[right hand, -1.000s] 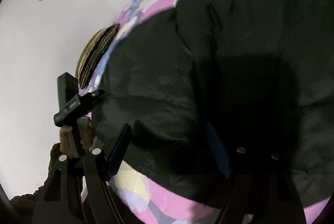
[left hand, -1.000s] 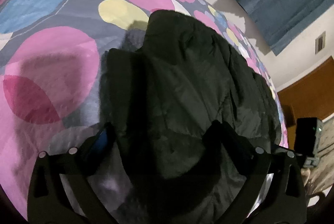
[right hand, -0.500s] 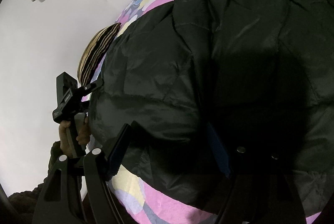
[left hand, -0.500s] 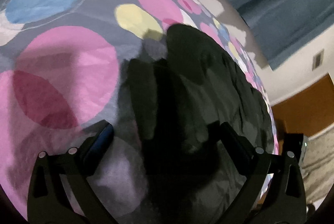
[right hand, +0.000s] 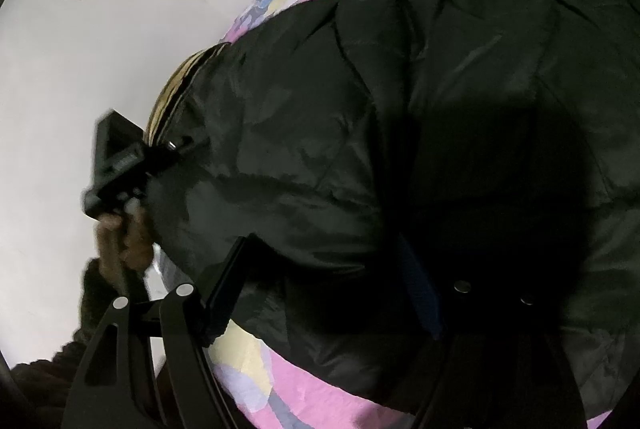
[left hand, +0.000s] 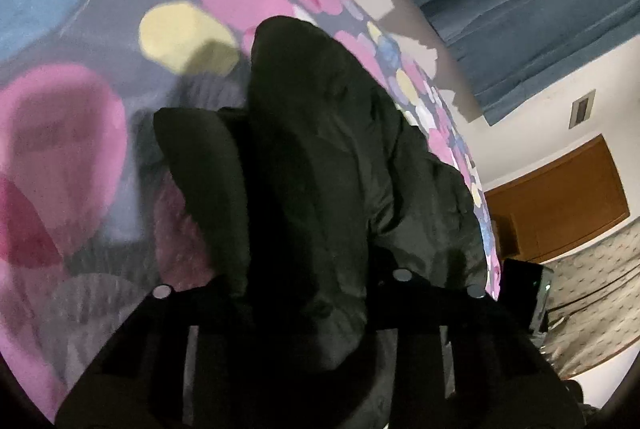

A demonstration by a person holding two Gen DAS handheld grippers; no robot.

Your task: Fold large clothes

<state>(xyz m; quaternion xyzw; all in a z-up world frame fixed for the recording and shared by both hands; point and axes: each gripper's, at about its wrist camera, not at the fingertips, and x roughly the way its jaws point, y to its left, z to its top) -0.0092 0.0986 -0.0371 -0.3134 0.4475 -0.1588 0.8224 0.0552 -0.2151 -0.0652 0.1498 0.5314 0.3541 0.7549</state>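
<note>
The black puffer jacket (right hand: pixel 400 109), spread on the dotted bed (left hand: pixel 80 129), looks light, squashy and slippery, so the left gripper (left hand: pixel 304 309) pinches its 9 o'clock edge while the right gripper (right hand: pixel 320 289) gapes wide.

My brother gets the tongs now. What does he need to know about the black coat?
Left tongs: closed on a bunch of the black coat at its edge, lifting it off the spotty bedcover.
Right tongs: open, one finger on each side of the coat's near edge, not gripping yet.
Coat: spread over most of the bed, puffy, wrinkled.
Done: one side picked up.
Left: probably pinch with the right, carry the fold across, flatten.
</note>
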